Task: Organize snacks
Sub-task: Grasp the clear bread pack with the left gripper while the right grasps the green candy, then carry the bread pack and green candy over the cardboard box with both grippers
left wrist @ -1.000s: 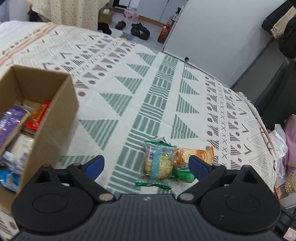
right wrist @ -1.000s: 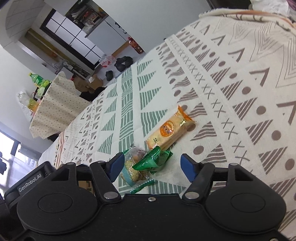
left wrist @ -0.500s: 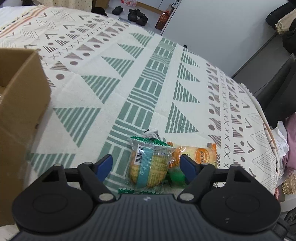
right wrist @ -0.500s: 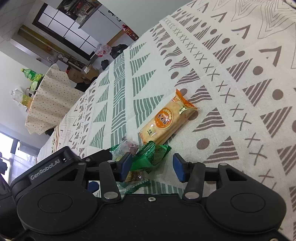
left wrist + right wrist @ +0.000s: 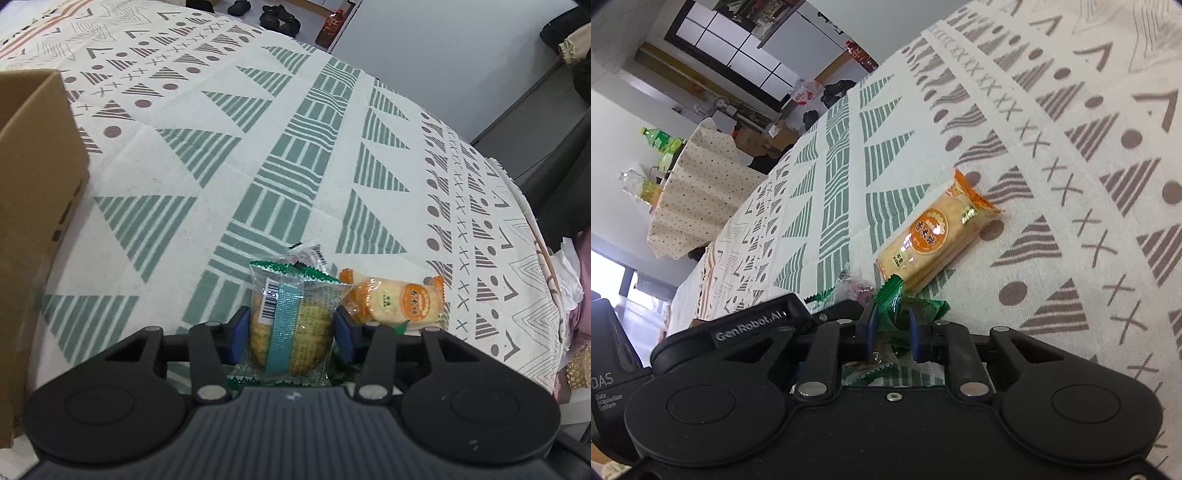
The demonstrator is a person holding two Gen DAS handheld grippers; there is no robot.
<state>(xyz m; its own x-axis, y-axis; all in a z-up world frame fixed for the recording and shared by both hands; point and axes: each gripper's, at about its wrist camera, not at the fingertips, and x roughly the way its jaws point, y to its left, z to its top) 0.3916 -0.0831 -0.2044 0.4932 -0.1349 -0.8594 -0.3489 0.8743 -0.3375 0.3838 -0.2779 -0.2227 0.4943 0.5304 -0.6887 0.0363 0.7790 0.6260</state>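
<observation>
A clear-wrapped yellow cake packet with a teal stripe lies on the patterned tablecloth. My left gripper is closing around it, and its blue pads touch both sides of the packet. To its right lies an orange cracker pack. In the right wrist view my right gripper is shut on a crumpled green snack packet, just in front of the orange cracker pack. A small candy wrapper pokes out behind the cake packet.
A brown cardboard box stands at the left of the table. The cloth's edge drops off at the right, with a dark chair beyond. Across the room stands a round table with bottles.
Both grippers sank toward the snack pile and narrowed. The left pads came in against the cake packet. The right pads pinched the green packet.
</observation>
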